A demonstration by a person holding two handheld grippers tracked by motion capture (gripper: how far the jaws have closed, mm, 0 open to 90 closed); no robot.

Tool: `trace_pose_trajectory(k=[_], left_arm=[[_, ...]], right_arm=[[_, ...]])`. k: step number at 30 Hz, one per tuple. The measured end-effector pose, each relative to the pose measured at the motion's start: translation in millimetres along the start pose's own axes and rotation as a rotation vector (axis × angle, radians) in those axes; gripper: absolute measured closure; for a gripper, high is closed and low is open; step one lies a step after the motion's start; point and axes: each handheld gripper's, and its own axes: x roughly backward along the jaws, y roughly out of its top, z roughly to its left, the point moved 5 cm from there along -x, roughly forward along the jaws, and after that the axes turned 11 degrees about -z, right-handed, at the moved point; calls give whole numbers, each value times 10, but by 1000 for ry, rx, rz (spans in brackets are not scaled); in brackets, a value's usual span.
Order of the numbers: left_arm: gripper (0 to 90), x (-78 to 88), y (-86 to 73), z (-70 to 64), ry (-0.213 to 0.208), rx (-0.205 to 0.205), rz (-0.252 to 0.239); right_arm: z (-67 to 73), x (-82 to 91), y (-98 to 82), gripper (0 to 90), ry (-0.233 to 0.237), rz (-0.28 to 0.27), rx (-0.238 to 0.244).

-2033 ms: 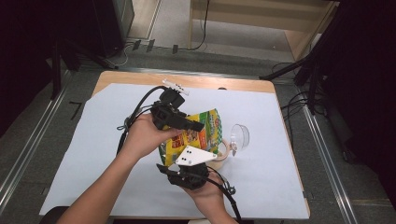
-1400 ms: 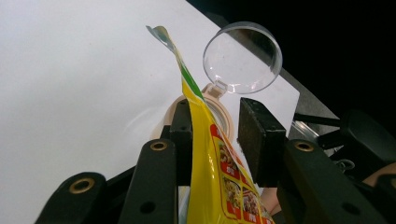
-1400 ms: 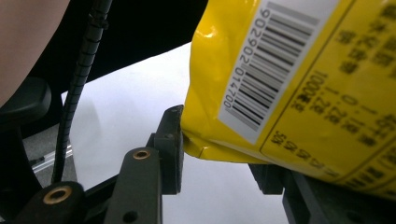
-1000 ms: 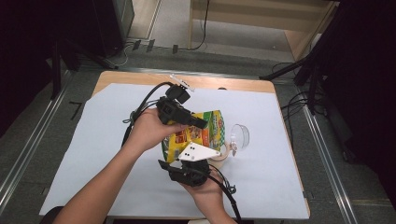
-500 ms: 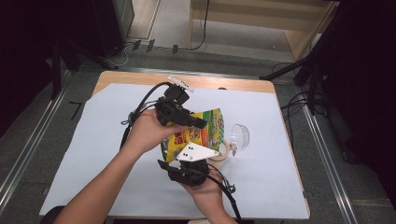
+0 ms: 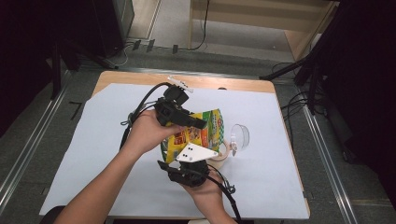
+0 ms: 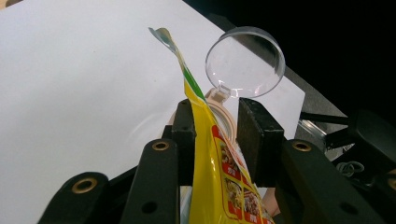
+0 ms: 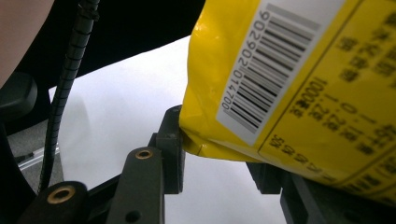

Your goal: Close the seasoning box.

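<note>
I see left gripper [image 6: 198, 123] jaws around top of yellow bag [image 6: 205, 128], grip unclear. Right gripper [image 6: 175, 158] jaws pinch bag bottom over worktop [image 6: 280, 186].

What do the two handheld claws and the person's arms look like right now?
Both claws are black. The left claw trails looped black cables and carries a small white piece at its back. The right claw bears a pale three-cornered plate with dark dots and trails a black cable. The forearms show no sleeves.

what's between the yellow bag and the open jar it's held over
Nothing visible. The yellow bag is held by both tools right over the jar, whose clear lid is flipped back off the mouth.
</note>
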Motion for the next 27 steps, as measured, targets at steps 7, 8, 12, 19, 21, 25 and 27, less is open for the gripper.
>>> trace_pose_trajectory(k=[7, 8, 12, 19, 21, 25, 27], left_arm=[[697, -1, 24, -16, 1, -5, -8], [697, -1, 21, -15, 1, -5, -6], [698, 1, 14, -8, 3, 0, -5], [697, 22, 22, -12, 0, -4, -17], [698, 19, 17, -15, 4, -5, -12], [697, 10, 13, -17, 4, -3, -9], [697, 8, 11, -17, 5, -2, -8]], right_arm=[[-13, 15, 21, 631, -6, -5, 6], [-12, 14, 20, 631, -6, -6, 6], [-8, 10, 14, 631, 0, -1, 4], [-17, 20, 33, 632, -2, 4, 23], [-9, 17, 28, 632, 2, 6, 16], [-7, 15, 19, 632, 3, 5, 11], [-7, 16, 17, 632, 3, 5, 11]])
